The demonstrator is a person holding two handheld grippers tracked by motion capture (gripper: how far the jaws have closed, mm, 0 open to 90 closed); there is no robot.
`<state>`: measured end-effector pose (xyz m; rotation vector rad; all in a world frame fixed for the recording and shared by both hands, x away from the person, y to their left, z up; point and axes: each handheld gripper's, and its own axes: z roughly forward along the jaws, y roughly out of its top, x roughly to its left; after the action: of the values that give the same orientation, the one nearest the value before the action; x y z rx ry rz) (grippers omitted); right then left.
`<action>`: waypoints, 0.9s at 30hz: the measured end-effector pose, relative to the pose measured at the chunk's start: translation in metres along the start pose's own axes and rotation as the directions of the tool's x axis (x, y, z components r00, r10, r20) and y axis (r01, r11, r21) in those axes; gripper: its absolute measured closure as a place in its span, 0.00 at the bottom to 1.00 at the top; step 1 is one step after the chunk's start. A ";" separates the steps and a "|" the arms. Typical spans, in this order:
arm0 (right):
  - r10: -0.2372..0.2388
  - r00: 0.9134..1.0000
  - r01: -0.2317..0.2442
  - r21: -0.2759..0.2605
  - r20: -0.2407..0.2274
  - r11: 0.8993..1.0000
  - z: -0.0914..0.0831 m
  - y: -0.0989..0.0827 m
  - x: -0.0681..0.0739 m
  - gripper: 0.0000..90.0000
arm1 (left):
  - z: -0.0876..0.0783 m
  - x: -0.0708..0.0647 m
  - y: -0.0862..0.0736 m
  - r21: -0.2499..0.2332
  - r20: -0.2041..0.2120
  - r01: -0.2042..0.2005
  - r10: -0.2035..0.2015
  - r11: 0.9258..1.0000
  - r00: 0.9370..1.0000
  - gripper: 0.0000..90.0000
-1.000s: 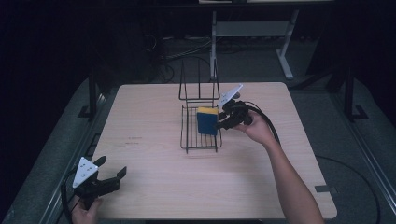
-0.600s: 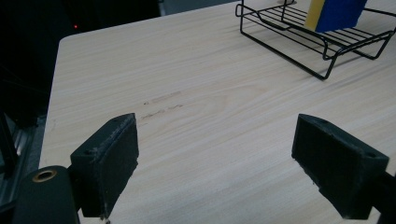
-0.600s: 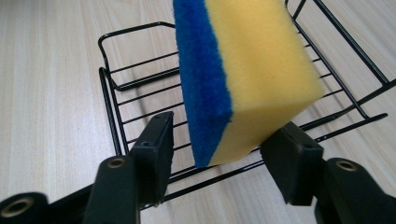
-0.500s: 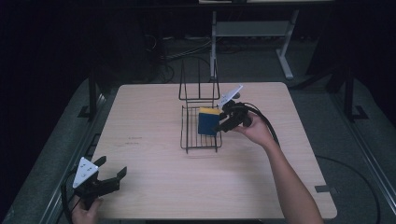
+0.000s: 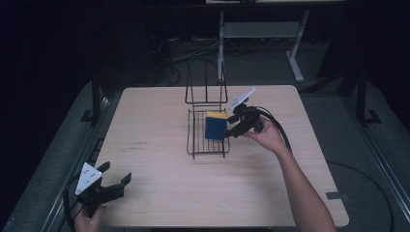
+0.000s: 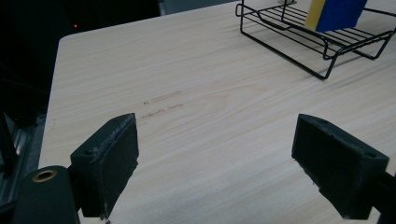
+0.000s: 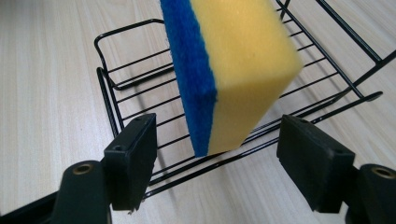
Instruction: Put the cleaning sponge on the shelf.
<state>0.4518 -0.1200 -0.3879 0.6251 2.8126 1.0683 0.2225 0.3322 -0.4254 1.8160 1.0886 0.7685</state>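
Fingers (image 7: 133, 158) of the right gripper (image 7: 219, 163) stand released beside the sponge (image 7: 233, 70) in the wire rack (image 7: 112, 84); the left gripper (image 6: 229, 168) is spread over the table (image 6: 210, 102).

Beyond the right fingers (image 7: 135, 158), the sponge (image 7: 238, 70) runs off the picture's top edge. Whether its lower corner touches the wire rack (image 7: 140, 79) cannot be told.

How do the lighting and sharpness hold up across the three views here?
High view: table lit, surroundings nearly black, detail soft. Left gripper view: wood grain crisp, the rack throws a soft shadow. Right gripper view: sponge close and slightly soft, evenly lit, no glare.
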 end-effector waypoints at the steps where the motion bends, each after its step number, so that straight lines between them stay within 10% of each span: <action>1: 0.004 1.000 -0.004 0.005 -0.001 1.000 0.000 -0.003 -0.001 0.31 | 0.000 0.000 0.000 0.001 -0.001 -0.001 0.001 1.000 1.000 0.16; 27: 0.012 1.000 -0.012 0.015 -0.007 1.000 -0.001 -0.009 0.002 0.31 | -0.001 -0.001 -0.001 0.004 0.002 0.001 -0.001 1.000 1.000 0.16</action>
<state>0.4472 -0.1256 -0.3930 0.6411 2.8294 1.0547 0.2212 0.3321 -0.4264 1.8195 1.0903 0.7645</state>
